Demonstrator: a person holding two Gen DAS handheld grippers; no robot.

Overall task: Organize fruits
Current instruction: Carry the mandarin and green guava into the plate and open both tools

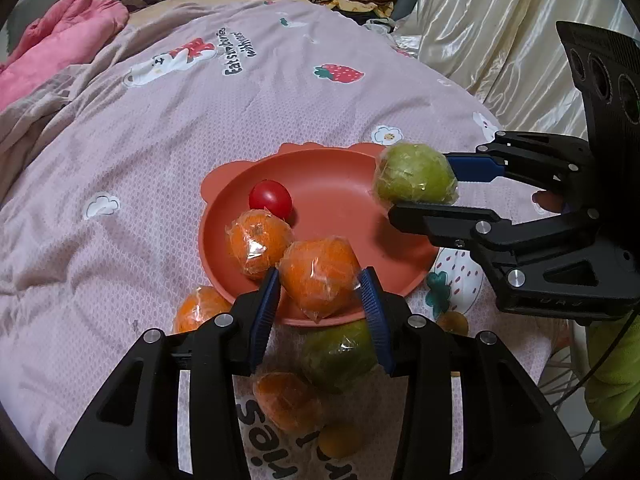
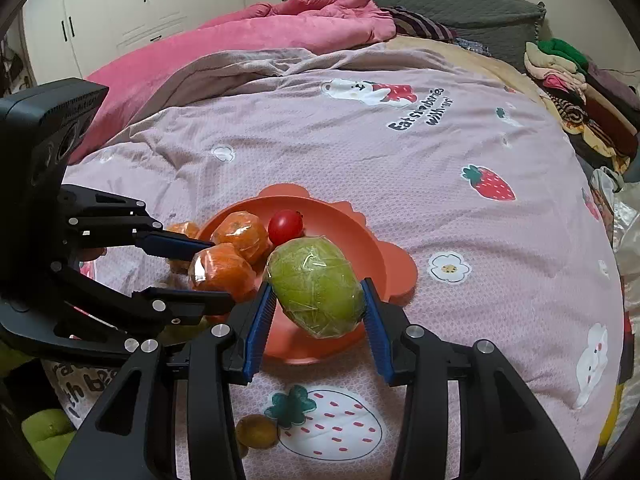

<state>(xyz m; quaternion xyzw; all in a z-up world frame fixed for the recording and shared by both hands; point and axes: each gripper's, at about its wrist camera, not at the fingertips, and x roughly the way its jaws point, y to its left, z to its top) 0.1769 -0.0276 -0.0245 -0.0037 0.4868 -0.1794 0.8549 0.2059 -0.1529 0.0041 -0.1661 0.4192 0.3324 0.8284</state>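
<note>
A terracotta plate (image 1: 340, 184) (image 2: 360, 240) lies on the pink strawberry bedspread. On it sit a red tomato (image 1: 270, 199) (image 2: 285, 226) and a plastic-wrapped orange (image 1: 258, 242) (image 2: 240, 236). My left gripper (image 1: 320, 286) (image 2: 200, 276) is shut on a second wrapped orange (image 1: 318, 276) (image 2: 222, 270) above the plate's near rim. My right gripper (image 2: 318, 300) (image 1: 420, 188) is shut on a wrapped green fruit (image 2: 316, 288) (image 1: 414, 174), held over the plate's right side.
Beside the plate lie another wrapped orange (image 1: 198, 308), a wrapped green fruit (image 1: 340, 354), one more orange (image 1: 286, 400) and a small yellow fruit (image 2: 256, 432). A pink quilt (image 2: 240, 40) and stacked clothes (image 2: 580, 88) lie at the far side of the bed.
</note>
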